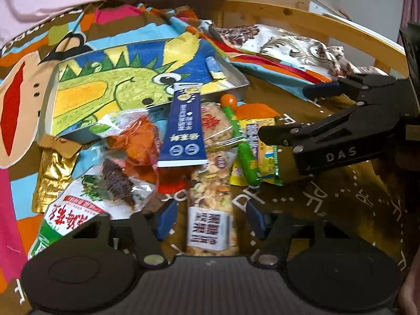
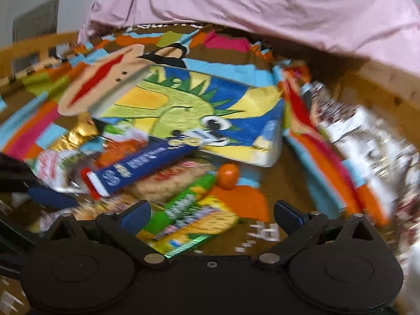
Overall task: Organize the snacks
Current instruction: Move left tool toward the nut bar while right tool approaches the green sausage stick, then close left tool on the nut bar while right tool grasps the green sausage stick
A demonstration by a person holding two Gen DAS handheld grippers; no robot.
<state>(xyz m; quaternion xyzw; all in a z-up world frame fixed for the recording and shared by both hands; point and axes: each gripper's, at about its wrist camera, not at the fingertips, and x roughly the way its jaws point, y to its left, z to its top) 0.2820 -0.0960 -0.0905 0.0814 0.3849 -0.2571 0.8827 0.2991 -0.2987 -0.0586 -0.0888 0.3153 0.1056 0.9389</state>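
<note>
- We see a patchwork bedspread (image 1: 110,29) in bright colours under everything, with a pink sheet (image 2: 262,2) bunched at its far end.
- On it lies a shallow tray (image 1: 237,72) lined with a green dinosaur drawing; it holds no snacks, though one end of the blue box rests on its near rim.
- The snack pile sits just in front of the tray — a long blue box (image 1: 182,128) lies tilted over a rice-cracker pack (image 1: 216,123), beside an orange-filled clear pouch (image 1: 136,136) and a green tube with an orange cap (image 1: 240,136).
- A nut bar in clear wrap (image 1: 211,210) lies nearest us, between the blue pads of the left gripper (image 1: 211,219); the pads stand just off its sides, not pressing it.
- The right gripper (image 2: 212,216) hangs with jaws wide over a yellow-green packet (image 2: 194,223), gripping nothing; its own view is blurred.
</note>
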